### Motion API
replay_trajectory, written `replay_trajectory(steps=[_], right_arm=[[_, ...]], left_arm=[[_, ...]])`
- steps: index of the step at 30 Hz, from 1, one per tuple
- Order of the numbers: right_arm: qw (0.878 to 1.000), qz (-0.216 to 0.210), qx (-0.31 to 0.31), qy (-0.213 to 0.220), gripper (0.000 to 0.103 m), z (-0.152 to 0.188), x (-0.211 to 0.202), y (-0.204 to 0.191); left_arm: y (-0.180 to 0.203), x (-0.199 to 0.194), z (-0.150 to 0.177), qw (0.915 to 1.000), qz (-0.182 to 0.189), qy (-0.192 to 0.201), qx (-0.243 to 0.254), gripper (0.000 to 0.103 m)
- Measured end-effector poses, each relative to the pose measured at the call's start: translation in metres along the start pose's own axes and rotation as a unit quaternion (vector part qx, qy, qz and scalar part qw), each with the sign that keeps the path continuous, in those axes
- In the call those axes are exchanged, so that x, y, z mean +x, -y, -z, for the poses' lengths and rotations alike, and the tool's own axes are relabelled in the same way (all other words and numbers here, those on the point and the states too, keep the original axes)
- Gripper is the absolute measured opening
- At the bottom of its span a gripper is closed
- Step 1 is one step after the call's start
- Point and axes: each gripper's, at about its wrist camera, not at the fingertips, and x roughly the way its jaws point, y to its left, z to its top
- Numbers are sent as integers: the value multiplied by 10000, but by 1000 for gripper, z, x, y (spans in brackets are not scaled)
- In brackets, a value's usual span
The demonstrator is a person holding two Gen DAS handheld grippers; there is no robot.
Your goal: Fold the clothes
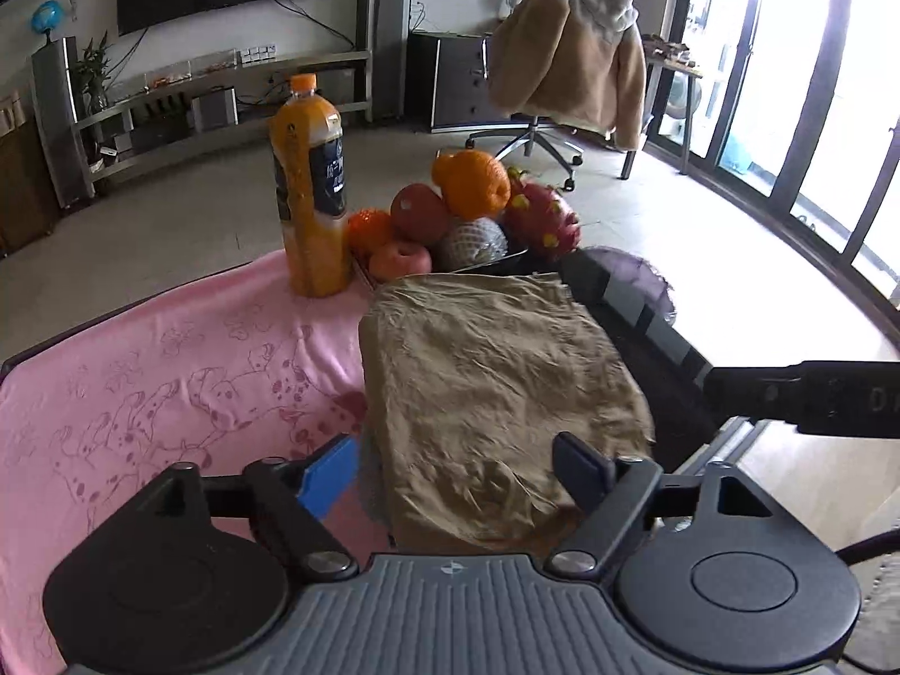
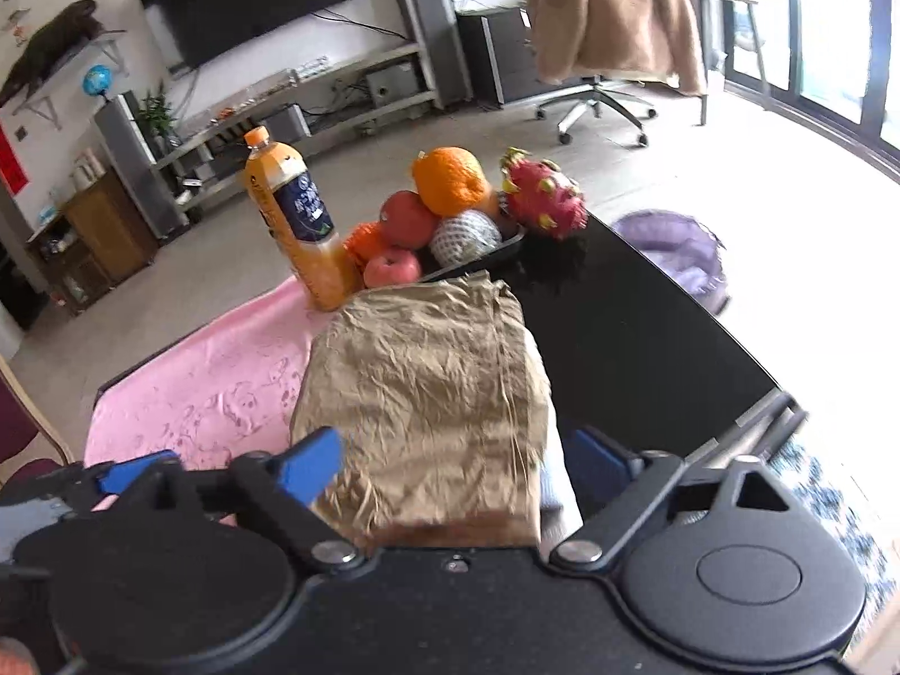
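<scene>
A tan garment, folded into a thick wrinkled rectangle, lies on the table, partly on a pink patterned cloth. It also shows in the right wrist view. My left gripper is open, its fingers on either side of the garment's near edge. My right gripper is open too, straddling the near edge of the garment. Part of the right gripper's dark body shows at the right of the left wrist view. The left gripper's blue finger shows at the left of the right wrist view.
An orange juice bottle and a black tray of fruit stand just beyond the garment. The dark table drops off at the right. An office chair with a beige coat stands farther back.
</scene>
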Motion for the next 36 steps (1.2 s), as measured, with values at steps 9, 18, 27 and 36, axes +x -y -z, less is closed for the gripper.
replay_trajectory(steps=[9,18,27,36], right_arm=[[9985,455,-21,-292,103,15,-36,-17],[9953,889,-233,-315,103,26,-64,-31],[9942,969,-381,-287,103,34,-71,-37],[9929,1059,-443,-321,103,38,-64,-39]], left_arm=[[3,-40,8,9999,55,-127,3,94],[11,-65,17,9999,51,-134,78,97],[13,-74,26,9998,74,-143,132,99],[10,-66,29,9995,63,-282,104,99]])
